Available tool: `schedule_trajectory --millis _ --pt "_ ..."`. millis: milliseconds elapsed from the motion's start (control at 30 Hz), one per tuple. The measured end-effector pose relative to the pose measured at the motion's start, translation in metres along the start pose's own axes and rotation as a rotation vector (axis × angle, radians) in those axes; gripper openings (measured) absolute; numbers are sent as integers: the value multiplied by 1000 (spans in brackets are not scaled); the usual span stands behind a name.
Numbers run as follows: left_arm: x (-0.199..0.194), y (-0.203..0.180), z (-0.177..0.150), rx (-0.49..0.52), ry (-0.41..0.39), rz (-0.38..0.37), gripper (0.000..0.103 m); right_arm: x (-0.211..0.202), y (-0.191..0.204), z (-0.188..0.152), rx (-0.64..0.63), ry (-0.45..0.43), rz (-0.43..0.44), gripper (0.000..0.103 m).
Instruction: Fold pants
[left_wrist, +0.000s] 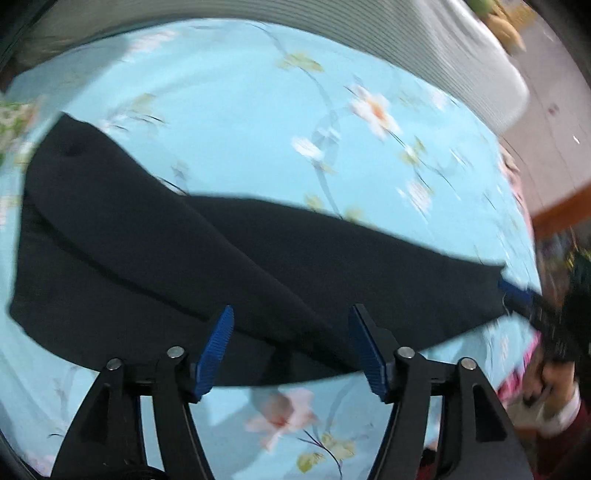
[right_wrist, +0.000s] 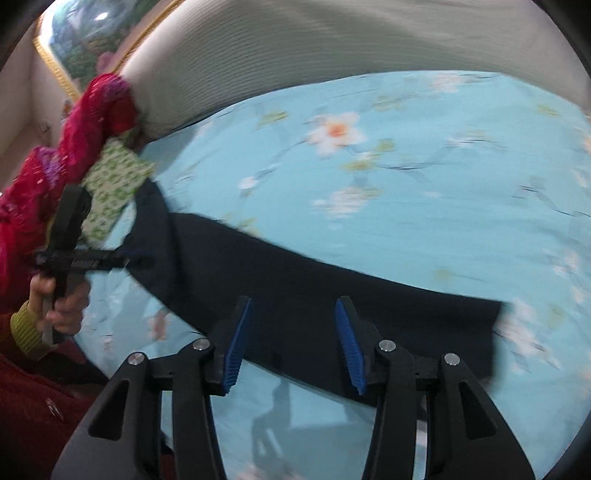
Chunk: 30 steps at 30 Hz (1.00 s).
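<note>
dark pants (left_wrist: 229, 258) lie flat and folded lengthwise on a blue floral sheet (left_wrist: 240, 110).
left gripper (left_wrist: 291, 347) and right gripper (right_wrist: 291, 343), ribbed blue pads spread, hold nothing above the smooth cloth's near edge.

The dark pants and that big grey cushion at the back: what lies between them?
Only bare flowered sheet. In the right wrist view, nothing sits on the blue stretch between the pants and the grey cushion; the left wrist view shows the same.

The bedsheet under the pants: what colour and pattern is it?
Light blue bedsheet with white and pink flowers, clearest in the right wrist view.
</note>
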<state>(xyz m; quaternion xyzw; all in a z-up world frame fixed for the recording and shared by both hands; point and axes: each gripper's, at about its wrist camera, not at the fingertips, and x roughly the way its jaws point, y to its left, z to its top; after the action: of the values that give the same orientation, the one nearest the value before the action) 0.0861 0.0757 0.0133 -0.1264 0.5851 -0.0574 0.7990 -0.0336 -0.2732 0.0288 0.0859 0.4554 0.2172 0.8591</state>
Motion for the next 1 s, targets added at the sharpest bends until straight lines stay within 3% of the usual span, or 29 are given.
schedule_trajectory --millis 100,233,367,533,600,633,767,800,867,1000 --pt "-4 17 24 -55 1 140 70 30 27 6 -37 32 70 48" --pt "8 42 57 -162 67 261 71 72 69 13 -98 88 166 48" --pt "17 69 78 -243 92 306 71 110 101 21 -152 150 235 48" --pt "33 78 97 -252 131 392 70 142 127 31 -207 203 272 48" --pt "40 79 99 -236 150 428 58 154 134 34 -219 218 285 48" --pt "42 82 97 -236 157 428 53 159 138 35 -229 227 286 48" --pt "39 94 86 -263 134 383 11 180 151 35 -286 268 275 48" --pt "37 96 83 -275 120 372 10 184 151 34 -299 275 275 44" --pt "21 103 72 -314 43 306 6 187 156 32 -332 284 282 8" --pt "-17 120 41 -385 -112 200 5 176 169 32 -401 249 287 6"
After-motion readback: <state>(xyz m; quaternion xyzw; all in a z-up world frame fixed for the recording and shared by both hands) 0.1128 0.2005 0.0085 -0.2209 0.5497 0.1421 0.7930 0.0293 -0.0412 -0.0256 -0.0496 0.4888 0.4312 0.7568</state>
